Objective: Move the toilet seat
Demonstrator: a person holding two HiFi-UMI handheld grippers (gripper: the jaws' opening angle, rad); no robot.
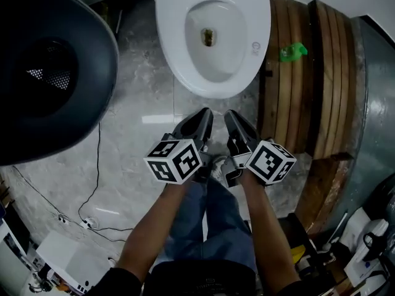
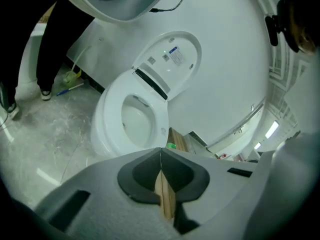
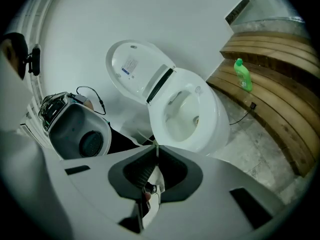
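Left hand-held gripper (image 1: pixel 203 117) and right hand-held gripper (image 1: pixel 233 119) nearest lens: I hold both side by side, low over floor (image 1: pixel 133 110), jaws pressed together, nothing between. Judged staging pose before reach, tips aimed at toilet. Toilet seat (image 1: pixel 171 36) lies flat on bowl rim, lid (image 2: pixel 170 59) raised behind. Seat ahead of both tips, apart, untouched.

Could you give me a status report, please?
Left gripper and right gripper shut, empty, short of toilet. Seat down, lid up. Green bottle aside on wooden step.
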